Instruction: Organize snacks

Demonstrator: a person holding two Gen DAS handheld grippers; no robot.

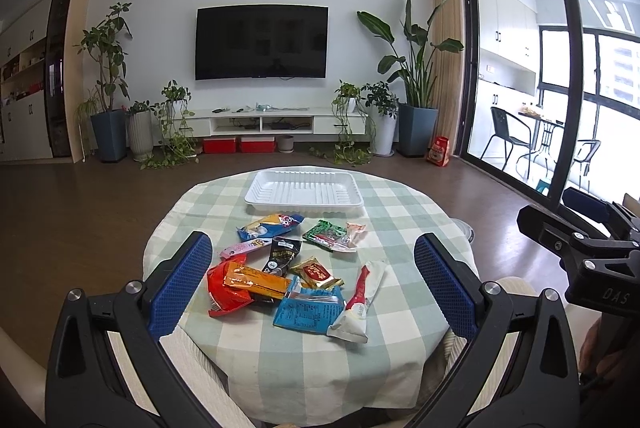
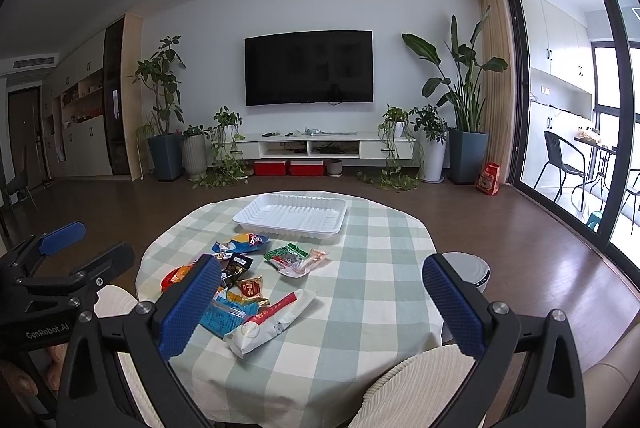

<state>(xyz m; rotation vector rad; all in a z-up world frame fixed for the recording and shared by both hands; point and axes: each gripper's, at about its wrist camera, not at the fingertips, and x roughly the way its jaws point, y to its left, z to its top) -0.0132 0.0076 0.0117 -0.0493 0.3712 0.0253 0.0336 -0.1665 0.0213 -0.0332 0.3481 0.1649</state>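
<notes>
1. The left gripper (image 1: 312, 288) was held level above the tabletop's (image 1: 400, 228) near edge, its fingers (image 1: 180, 284) spread wide and empty.
2. The right gripper (image 2: 324, 304) was posed likewise, fingers (image 2: 452, 300) spread apart.
3. The snacks (image 1: 288, 268) were heaped mid-tabletop, with the white tray (image 1: 304, 188) at 12 o'clock of them.
</notes>
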